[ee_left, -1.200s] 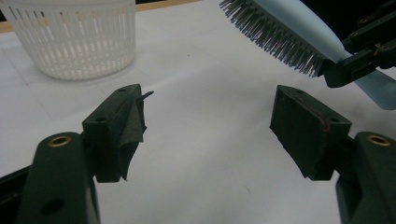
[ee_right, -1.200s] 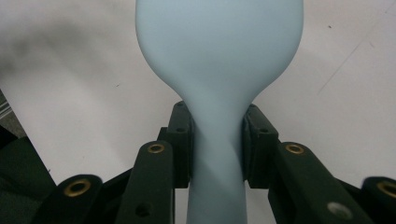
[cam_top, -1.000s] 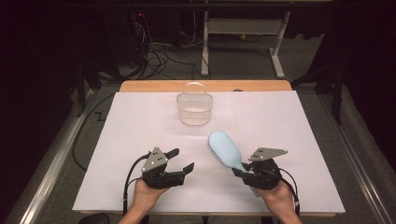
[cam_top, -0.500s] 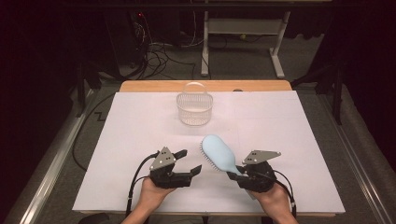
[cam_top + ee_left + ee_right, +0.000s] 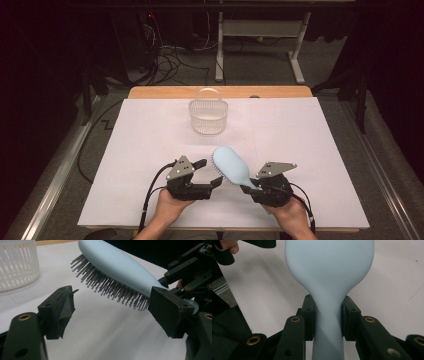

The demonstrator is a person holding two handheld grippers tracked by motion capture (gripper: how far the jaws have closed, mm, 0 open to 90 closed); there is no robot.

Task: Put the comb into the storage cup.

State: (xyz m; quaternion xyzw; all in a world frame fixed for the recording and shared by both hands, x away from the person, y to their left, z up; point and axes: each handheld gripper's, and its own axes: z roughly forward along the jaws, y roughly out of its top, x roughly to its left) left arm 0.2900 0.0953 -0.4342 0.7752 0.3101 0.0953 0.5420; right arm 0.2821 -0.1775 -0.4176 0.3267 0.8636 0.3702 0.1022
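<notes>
High view, hairbrush: the light-blue hairbrush (image 5: 231,165) is held up over the near middle of the bench (image 5: 320,150), between the two hands.
High view, long axis: it runs on a slant, handle toward the near right corner, paddle head toward the far left, so the head points at the left tool.
High view, right tool: the right tool (image 5: 260,188) pinches the handle end near the near edge.
High view, left tool: the left tool (image 5: 212,176) sits just beside the brush head and is the nearer free hand; its jaws have just been opening, with nothing between them.
High view, basket: a white slatted basket (image 5: 208,116) stands well apart, toward the middle of the far edge.
Left gripper view, state: the left tool (image 5: 117,307) is spread wide and bare.
Left gripper view, relation: the hairbrush (image 5: 117,270) crosses ahead of and above the jaws, bristles (image 5: 110,287) facing down toward the bench, head near the basket (image 5: 17,265) side.
Right gripper view, grip: the right tool (image 5: 328,318) presses both pads on the narrow neck of the hairbrush (image 5: 329,275).
Right gripper view, pointing: smooth back facing the camera, head straight away from the tool.
Judgement: a handover looks likely to turn on the left tool closing across the head.
</notes>
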